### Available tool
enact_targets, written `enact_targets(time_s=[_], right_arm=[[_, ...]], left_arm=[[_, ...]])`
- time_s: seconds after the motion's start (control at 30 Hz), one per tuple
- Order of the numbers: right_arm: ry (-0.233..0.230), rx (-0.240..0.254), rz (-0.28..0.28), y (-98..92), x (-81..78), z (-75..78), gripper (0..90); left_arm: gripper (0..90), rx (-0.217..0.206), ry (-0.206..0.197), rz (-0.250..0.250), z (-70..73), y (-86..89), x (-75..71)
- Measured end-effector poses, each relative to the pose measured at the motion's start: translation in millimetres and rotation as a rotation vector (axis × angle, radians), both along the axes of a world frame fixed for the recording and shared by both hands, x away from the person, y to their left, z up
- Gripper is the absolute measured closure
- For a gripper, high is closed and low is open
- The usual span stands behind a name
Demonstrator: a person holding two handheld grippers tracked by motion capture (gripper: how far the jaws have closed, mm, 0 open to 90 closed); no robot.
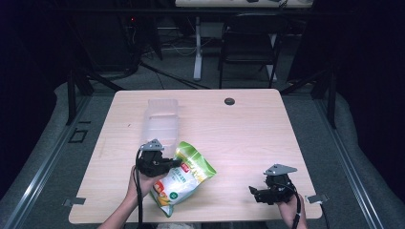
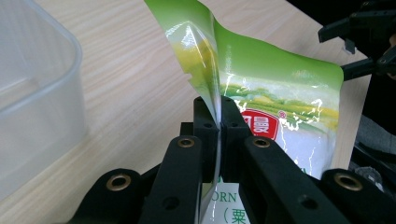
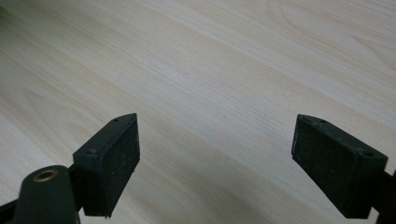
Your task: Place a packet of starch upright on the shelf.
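Item: green and white snack bag, printed with a red label and yellow pictures, at about 7 o'clock on the table, near the front edge, its lower end towards the person and its upper edge tilted up. Left gripper, held in the left hand, has its jaws pressed together on the bag's side edge; in the left gripper view the thin film stands pinched between the two black pads, rising above them in a crumpled fold, with the bare wood under it. Clear plastic box, open-topped, sits at about 10 o'clock on the table, just beyond the left gripper and apart from the bag; its rounded wall shows at 9 o'clock in the left gripper view. Right gripper, held in the right hand, is at about 5 o'clock on the table, well apart from the bag, jaws wide apart with nothing between them; the right gripper view has the two dark pads over bare wood grain. Small dark round cap at 12 o'clock near the far edge. Black folding chair stands beyond the table.
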State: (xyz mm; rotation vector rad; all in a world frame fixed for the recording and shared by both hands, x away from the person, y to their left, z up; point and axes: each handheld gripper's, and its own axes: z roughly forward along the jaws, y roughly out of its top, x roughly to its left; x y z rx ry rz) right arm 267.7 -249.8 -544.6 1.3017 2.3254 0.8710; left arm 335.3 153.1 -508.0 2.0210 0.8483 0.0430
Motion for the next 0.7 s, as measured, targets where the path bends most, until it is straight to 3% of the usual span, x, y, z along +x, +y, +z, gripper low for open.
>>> enact_targets(time_s=[0.5,0.7], right_arm=[[-0.004,0.008,-0.008,0.2,0.5,-0.1,14.7],[-0.003,-0.012,0.013,3.1,-0.2,0.2,14.8]], left_arm=[[88.9,-0.024,-0.058,-0.065,21.5,-3.5,-9.5],[88.9,-0.046,-0.078,-0.096,31.3,-6.9,-14.4]])
